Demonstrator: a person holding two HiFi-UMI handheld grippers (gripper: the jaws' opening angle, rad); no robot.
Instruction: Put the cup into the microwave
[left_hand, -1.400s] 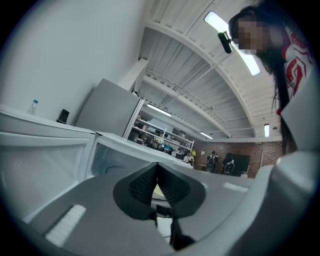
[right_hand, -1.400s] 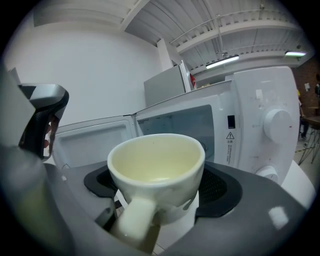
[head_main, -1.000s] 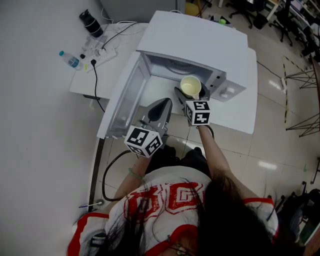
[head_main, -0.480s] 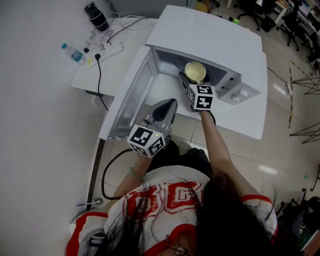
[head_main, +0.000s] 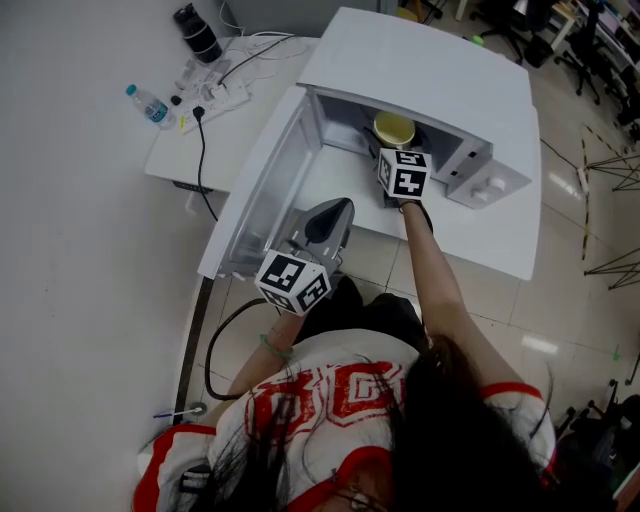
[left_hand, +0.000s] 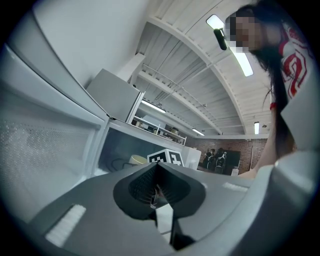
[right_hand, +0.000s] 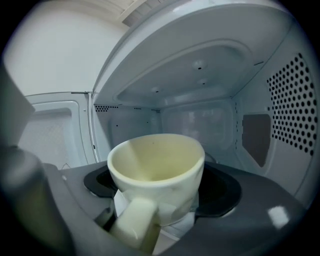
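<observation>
Fingers of left gripper (head_main: 333, 208) were pressed together, empty, parked mid-frame beside open door (head_main: 262, 185), likely to stay clear. Right gripper (right_hand: 156, 200) clamped cream cup (right_hand: 157, 165) upright inside microwave (head_main: 420, 75), upper right-centre, probably ready for set-down.

Cup (right_hand: 156, 165) base hidden (handle blurred up close).

Cup (right_hand: 155, 165): plain pale cream, inside and out.
Microwave (head_main: 430, 70): white casing. The interior is light grey-white, and one side wall carries a grid of dark round holes.
Left gripper (head_main: 338, 207) and right gripper (head_main: 387, 152): dark grey bodies, each with a white cube bearing black square markers.
Shirt (head_main: 330, 400): white with red lettering.
Bottle (head_main: 148, 106): clear, with a blue cap.
Table (head_main: 172, 165): white.
</observation>
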